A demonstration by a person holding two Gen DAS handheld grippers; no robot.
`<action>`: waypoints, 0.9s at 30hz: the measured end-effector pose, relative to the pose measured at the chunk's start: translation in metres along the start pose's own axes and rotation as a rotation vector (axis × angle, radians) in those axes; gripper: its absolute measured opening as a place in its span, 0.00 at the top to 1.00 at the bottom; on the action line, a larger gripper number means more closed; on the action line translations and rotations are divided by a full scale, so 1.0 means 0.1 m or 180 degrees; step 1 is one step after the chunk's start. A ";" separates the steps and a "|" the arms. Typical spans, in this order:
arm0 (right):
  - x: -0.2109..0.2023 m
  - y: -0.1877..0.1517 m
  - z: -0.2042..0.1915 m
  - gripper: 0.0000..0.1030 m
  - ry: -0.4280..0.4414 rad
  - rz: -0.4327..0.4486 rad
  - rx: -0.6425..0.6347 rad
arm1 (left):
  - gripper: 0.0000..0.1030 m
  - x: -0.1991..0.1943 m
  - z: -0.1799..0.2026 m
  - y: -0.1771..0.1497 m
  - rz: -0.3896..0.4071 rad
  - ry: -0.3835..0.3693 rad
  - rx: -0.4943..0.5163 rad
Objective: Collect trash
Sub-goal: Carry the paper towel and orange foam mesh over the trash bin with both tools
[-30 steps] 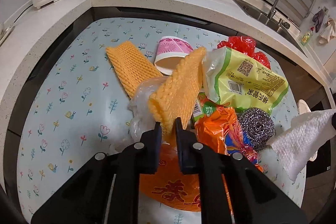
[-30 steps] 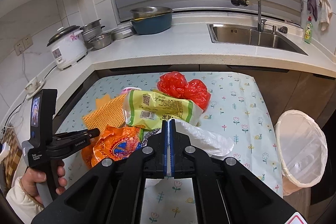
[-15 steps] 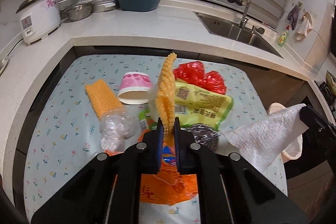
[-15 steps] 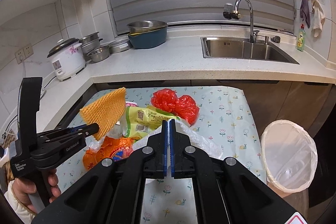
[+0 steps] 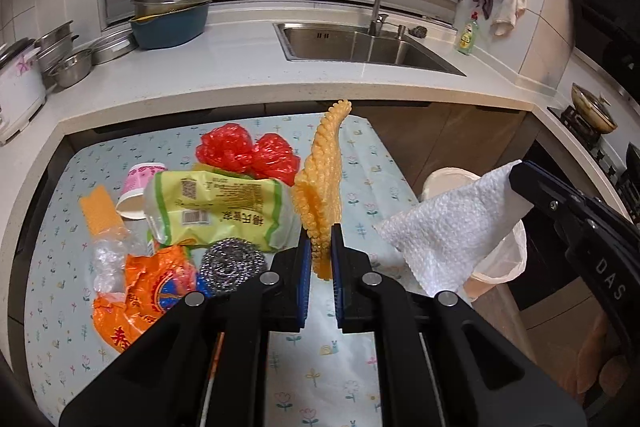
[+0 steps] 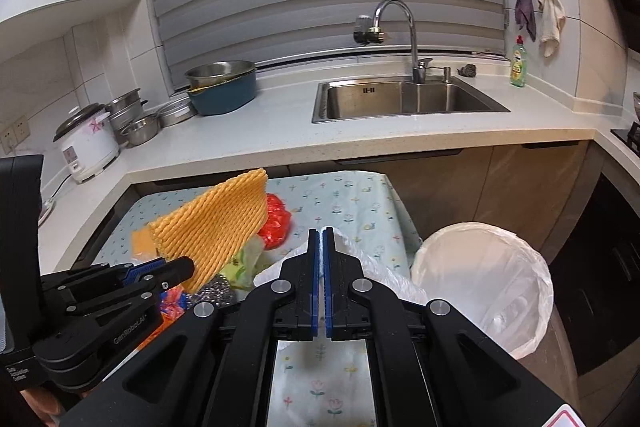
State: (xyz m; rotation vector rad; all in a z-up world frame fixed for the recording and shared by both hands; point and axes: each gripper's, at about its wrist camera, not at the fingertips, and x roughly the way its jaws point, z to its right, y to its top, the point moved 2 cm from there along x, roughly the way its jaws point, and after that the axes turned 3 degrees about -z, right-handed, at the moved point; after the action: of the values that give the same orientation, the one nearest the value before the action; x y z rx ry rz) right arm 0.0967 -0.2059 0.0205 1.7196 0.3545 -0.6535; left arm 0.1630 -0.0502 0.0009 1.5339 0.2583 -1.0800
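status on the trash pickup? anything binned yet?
Done: nothing visible in the lined bin. In hand: left gripper shut on an orange foam net, right gripper shut on a white paper towel; both lifted off the table. Left: red bag, green packet, scourer, orange wrapper, paper cup, second foam net.

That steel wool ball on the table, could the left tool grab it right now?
Probably not. The left tool is shut on an orange foam net held up in the air, so its jaws are taken. The steel wool ball lies uncovered on top of the pile, so the way looks free once the net is dropped.
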 end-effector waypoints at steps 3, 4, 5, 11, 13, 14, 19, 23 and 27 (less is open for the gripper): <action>0.00 0.03 0.22 0.98 -0.0119 0.0029 0.0052 | 0.91 0.08 0.20 0.02 -0.0031 -0.0058 0.0081; 0.01 0.05 0.30 0.98 -0.0160 0.0034 0.0070 | 0.91 0.11 0.26 0.03 -0.0045 -0.0078 0.0105; 0.01 0.06 0.38 0.98 -0.0197 0.0040 0.0089 | 0.91 0.14 0.33 0.04 -0.0057 -0.0103 0.0128; 0.09 0.13 0.83 0.98 -0.0417 0.0043 0.0237 | 0.91 0.35 0.76 0.12 -0.0146 -0.0310 0.0303; 0.12 0.13 0.96 0.98 -0.0465 0.0036 0.0304 | 0.91 0.42 0.90 0.15 -0.0170 -0.0362 0.0377; 0.14 0.14 1.03 0.98 -0.0488 0.0028 0.0337 | 0.91 0.45 0.97 0.16 -0.0179 -0.0382 0.0414; 0.22 0.13 1.30 0.98 -0.0635 -0.0017 0.0435 | 0.91 0.62 1.26 0.23 -0.0250 -0.0535 0.0516; 0.27 0.11 1.49 0.98 -0.0719 -0.0049 0.0504 | 0.91 0.74 1.46 0.24 -0.0304 -0.0626 0.0590; 0.31 0.08 1.65 0.98 -0.0773 -0.0080 0.0574 | 0.91 0.87 1.62 0.25 -0.0361 -0.0679 0.0671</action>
State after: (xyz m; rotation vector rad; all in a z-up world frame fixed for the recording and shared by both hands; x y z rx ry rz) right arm 0.0874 -0.3697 -0.0152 1.7832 0.1503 -0.9255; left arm 0.1498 -0.2334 -0.0284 1.5884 0.0868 -1.3859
